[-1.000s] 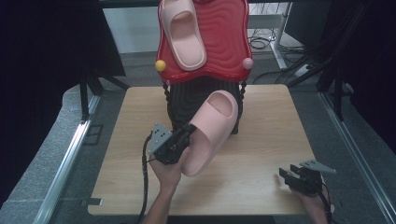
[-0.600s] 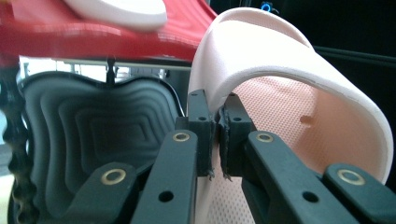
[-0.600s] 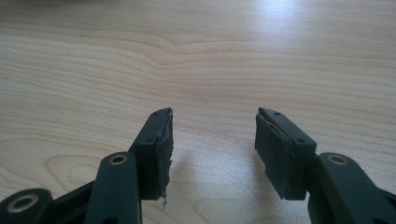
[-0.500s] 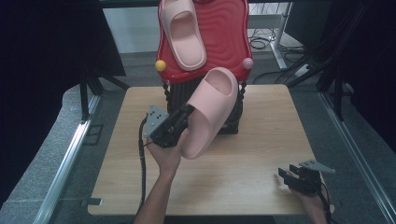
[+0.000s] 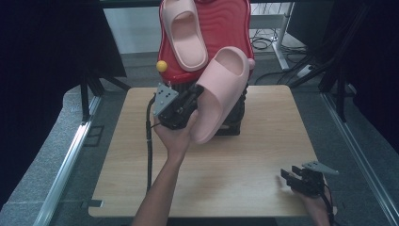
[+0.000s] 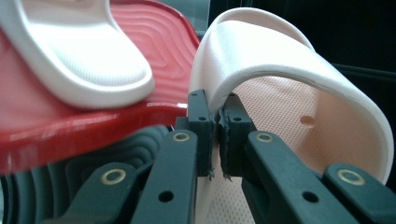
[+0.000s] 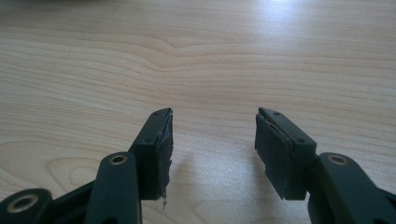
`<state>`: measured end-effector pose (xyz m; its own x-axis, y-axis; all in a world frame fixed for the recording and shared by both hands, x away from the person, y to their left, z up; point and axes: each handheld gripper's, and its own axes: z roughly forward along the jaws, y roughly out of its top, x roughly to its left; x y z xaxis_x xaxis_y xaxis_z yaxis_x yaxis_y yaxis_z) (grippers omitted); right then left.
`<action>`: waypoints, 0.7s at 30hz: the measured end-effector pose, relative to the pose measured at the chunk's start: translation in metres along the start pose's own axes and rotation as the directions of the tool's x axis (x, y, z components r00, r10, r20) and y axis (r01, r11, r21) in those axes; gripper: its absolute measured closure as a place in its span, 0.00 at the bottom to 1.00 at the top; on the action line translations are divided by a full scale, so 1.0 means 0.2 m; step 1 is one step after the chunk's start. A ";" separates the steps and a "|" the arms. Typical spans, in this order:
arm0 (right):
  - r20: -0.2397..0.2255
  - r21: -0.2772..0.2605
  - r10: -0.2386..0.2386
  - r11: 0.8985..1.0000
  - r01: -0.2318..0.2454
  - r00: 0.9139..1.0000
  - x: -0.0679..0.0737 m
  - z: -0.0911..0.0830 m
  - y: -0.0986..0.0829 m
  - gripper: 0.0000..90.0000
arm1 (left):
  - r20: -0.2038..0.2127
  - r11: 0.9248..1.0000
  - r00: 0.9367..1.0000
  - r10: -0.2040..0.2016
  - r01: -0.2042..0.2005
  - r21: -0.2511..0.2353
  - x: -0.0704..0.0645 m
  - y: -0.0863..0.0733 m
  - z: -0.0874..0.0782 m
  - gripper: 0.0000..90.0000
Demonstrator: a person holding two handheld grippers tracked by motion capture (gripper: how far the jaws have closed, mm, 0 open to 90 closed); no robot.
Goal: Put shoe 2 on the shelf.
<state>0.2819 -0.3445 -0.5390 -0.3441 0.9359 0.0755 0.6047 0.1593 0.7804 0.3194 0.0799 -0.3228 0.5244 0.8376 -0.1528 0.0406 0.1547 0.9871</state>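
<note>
My left gripper (image 5: 194,96) is shut on the side rim of a pink slipper (image 5: 221,92) and holds it tilted in the air in front of the red stand (image 5: 230,28). In the left gripper view the jaws pinch the slipper's edge (image 6: 218,105), with its strap (image 6: 280,60) arching to the right. A second pink slipper (image 5: 183,33) rests on the red stand's ribbed face, toe down; the left gripper view shows it (image 6: 79,56) at upper left. My right gripper (image 5: 294,175) stands open near the table's front right corner, with only wood between its jaws (image 7: 214,135).
The red stand sits on a black ribbed base (image 5: 235,117) at the back middle of the wooden table (image 5: 263,155). A yellow knob (image 5: 162,65) sticks out at the stand's left. Metal rails (image 5: 66,165) run along both table sides; cables (image 5: 263,44) lie behind.
My left gripper has lifted the slipper up and toward the red stand, from low over the table to level with the stand's lower edge. The right gripper has stayed put.
</note>
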 end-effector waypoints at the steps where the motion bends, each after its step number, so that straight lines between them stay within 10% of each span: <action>1: 0.001 0.001 0.002 1.000 -0.002 1.000 0.00 0.00 0.00 0.52 | -0.002 1.000 1.000 0.005 -0.005 0.000 0.00 0.01 0.01 0.95; 21: 0.003 0.003 0.003 1.000 -0.003 1.000 -0.01 0.00 0.00 0.51 | -0.062 0.999 0.997 0.043 -0.043 -0.010 -0.01 0.30 0.29 0.95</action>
<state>0.2824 -0.3457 -0.5401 -0.3406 0.9371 0.0761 0.6075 0.1576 0.7785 0.3708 0.0576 -0.2612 0.4721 0.8742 -0.1132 0.0096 0.1233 0.9923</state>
